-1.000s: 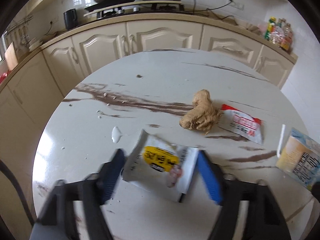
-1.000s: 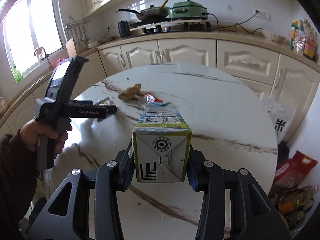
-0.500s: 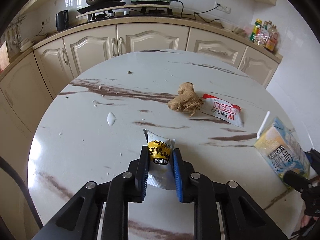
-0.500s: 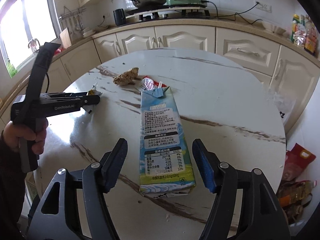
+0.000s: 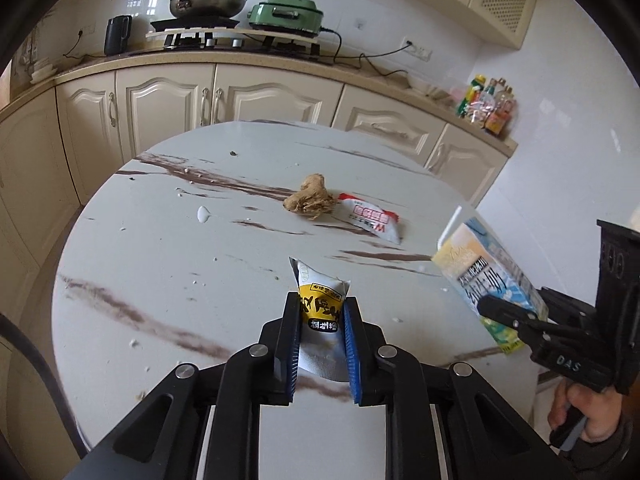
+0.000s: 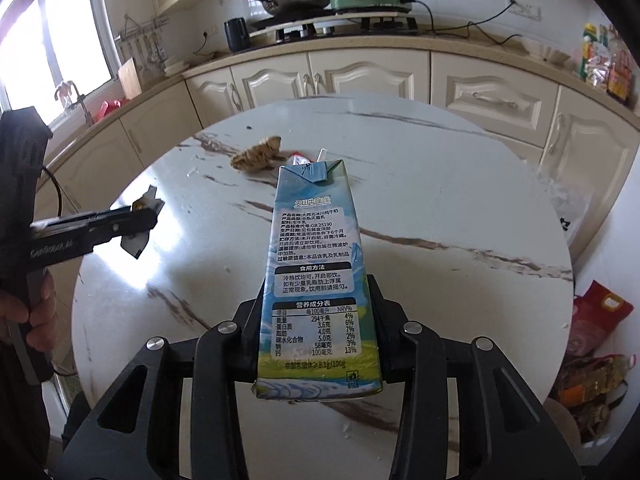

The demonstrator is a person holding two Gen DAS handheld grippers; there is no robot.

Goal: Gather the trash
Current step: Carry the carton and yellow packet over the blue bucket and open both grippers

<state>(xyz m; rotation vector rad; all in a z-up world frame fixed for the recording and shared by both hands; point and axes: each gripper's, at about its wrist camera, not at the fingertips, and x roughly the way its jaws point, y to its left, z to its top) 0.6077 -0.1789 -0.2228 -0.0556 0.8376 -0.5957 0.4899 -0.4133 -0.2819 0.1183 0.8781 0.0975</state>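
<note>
The left gripper [image 5: 322,312] pinches a small silver sachet with a yellow label [image 5: 320,308], lifted off the round white marble-patterned table [image 5: 160,264]. The right gripper [image 6: 316,300] is closing its jaws against the sides of a blue-and-white milk carton [image 6: 316,256], raised off the tabletop. Only the left view shows the whole red-and-white wrapper [image 5: 370,218] beside the knobbly piece of ginger root [image 5: 310,199]; only the right view shows the carton's printed panel, the window [image 6: 24,36] and bags on the floor [image 6: 592,344].
</note>
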